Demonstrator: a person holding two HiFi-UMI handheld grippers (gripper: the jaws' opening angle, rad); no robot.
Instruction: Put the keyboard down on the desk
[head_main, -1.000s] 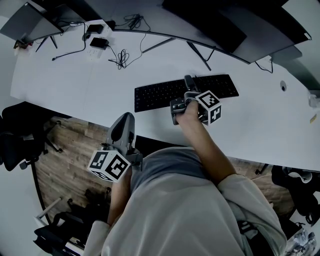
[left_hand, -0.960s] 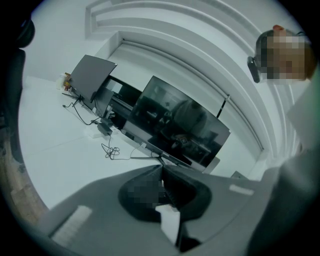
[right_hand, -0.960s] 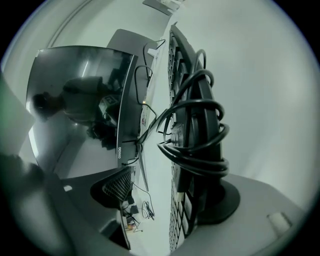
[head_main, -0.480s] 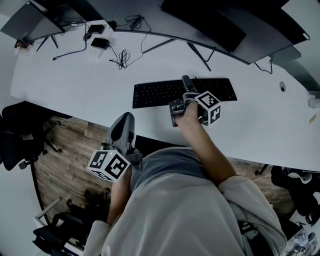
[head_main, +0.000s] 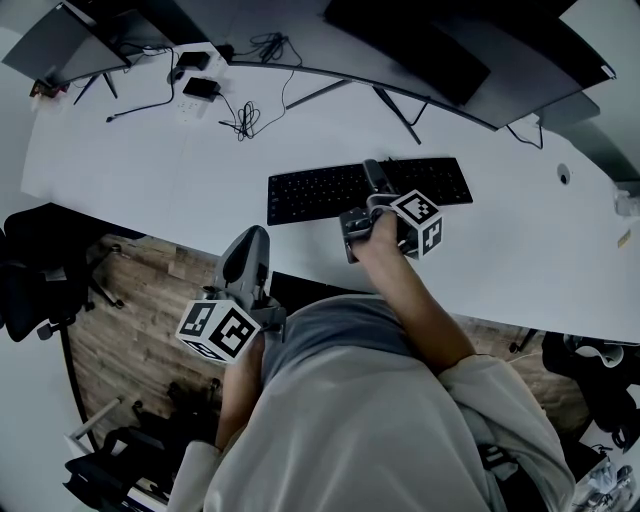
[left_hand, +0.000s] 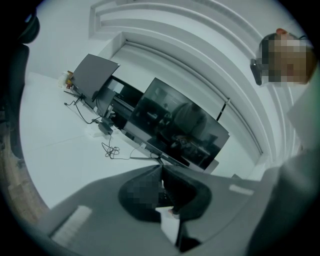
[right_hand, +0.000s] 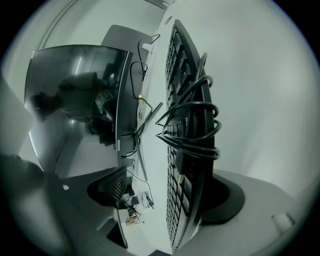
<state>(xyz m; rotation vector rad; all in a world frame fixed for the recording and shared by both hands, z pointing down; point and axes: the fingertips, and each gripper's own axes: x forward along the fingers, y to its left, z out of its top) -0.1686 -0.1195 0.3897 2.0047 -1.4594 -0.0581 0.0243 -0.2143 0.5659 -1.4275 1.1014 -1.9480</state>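
- Keyboard (head_main: 320, 192) lies lengthwise on the desk (head_main: 130, 170), toward its near edge and right of centre, keys up. A coiled cable (right_hand: 195, 125) lies across the keys.
- It looks flat in the head view. Whether its near edge rests fully on the desk or on the lower jaw I cannot tell.
- Right gripper (head_main: 374, 178) reaches over the keyboard's near edge at about its middle, and the keyboard stands between its jaws.
- Its jaws have just been opening and stand wide. The upper pad (right_hand: 116, 184) is well clear of the keys and the other jaw is just beside the underside, so nothing is clamped.
- Left gripper (head_main: 245, 262) hangs off the desk's near edge, left of the keyboard and well apart from it. Its jaws are together with nothing between them.
- Monitor (head_main: 420, 50) stands at the far side and loose cables (head_main: 242, 118) lie far left, both well apart from the keyboard.
- Step in hand, as I judge it, is the release; the set-down itself looks all but done.
- Next move calls for drawing the right gripper straight back toward the near edge with the jaws wide, so that neither jaw drags the keyboard or catches the coiled cable.
- Left gripper has no part to play.
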